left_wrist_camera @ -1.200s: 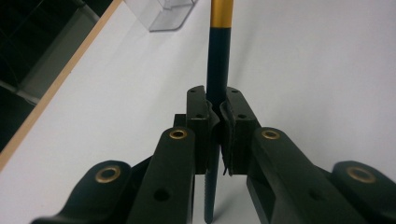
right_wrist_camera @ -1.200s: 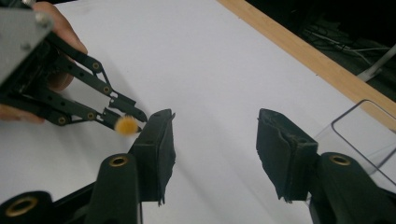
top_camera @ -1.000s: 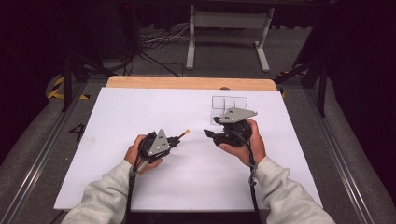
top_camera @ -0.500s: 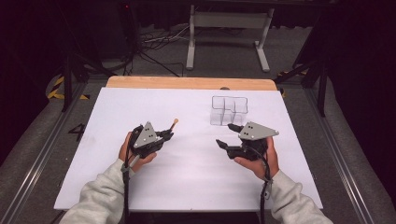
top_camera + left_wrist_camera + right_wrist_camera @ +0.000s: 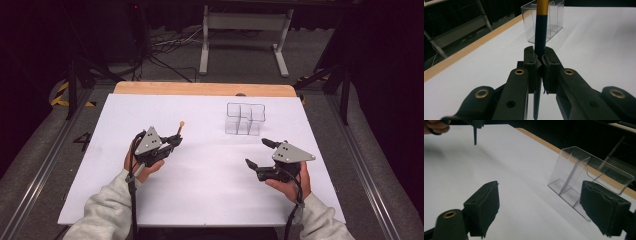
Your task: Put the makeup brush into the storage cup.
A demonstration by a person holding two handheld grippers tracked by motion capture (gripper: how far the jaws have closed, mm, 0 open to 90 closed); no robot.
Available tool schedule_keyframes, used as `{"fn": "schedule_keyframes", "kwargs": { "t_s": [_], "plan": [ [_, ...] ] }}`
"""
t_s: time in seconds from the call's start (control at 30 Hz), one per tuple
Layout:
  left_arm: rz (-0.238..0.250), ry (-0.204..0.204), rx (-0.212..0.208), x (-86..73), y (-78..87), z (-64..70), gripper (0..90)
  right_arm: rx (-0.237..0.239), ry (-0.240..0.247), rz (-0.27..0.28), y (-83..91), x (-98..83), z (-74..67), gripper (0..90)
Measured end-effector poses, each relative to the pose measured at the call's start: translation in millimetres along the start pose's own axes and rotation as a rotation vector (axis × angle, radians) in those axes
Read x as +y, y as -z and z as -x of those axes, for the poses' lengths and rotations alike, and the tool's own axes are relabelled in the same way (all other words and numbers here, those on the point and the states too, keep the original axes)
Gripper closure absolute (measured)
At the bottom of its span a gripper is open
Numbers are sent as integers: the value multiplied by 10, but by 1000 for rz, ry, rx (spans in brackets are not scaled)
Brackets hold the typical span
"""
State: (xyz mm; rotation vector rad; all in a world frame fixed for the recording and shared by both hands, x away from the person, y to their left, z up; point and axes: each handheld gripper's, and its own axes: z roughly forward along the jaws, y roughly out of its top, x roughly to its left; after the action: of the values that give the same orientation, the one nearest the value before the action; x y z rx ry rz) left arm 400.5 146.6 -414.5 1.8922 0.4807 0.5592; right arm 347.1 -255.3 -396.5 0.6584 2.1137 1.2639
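A thin brush [image 5: 540, 30], dark with a yellow band, is held tight between the jaws of the left gripper [image 5: 175, 140]. In the high view it is seen on the left part of the white table [image 5: 200, 195], with its orange tip pointing toward the far side. The right gripper [image 5: 259, 154] is on the right and nearer, and nothing is held in it. Its jaws have just been opening and are now wide apart.

A clear box [image 5: 244, 119] with small rooms inside is set toward the far right, well apart from both grippers. It looks as if the brush is meant for the box. To do this well, the brush should be kept tight, lifted over the rim and lowered straight into one room. The thin walls should not be bumped, because the box is light and could be pushed.

Much bare table is left between the grippers. The wooden edge [image 5: 200, 89] at the far side is close behind the box.
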Motion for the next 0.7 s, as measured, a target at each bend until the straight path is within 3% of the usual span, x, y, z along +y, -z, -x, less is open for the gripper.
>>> {"fn": "schedule_keyframes", "kwargs": {
  "t_s": [0.07,0.47,0.7],
  "plan": [
    [9,10,0,3,13,-12,830,-20,24,2,37,-70,1,143],
    [48,43,1,23,55,-51,829,-90,19,-14,173,-334,30,100],
    [63,50,13,51,55,-59,829,-104,-3,-26,240,-439,40,99]
  ]
}}
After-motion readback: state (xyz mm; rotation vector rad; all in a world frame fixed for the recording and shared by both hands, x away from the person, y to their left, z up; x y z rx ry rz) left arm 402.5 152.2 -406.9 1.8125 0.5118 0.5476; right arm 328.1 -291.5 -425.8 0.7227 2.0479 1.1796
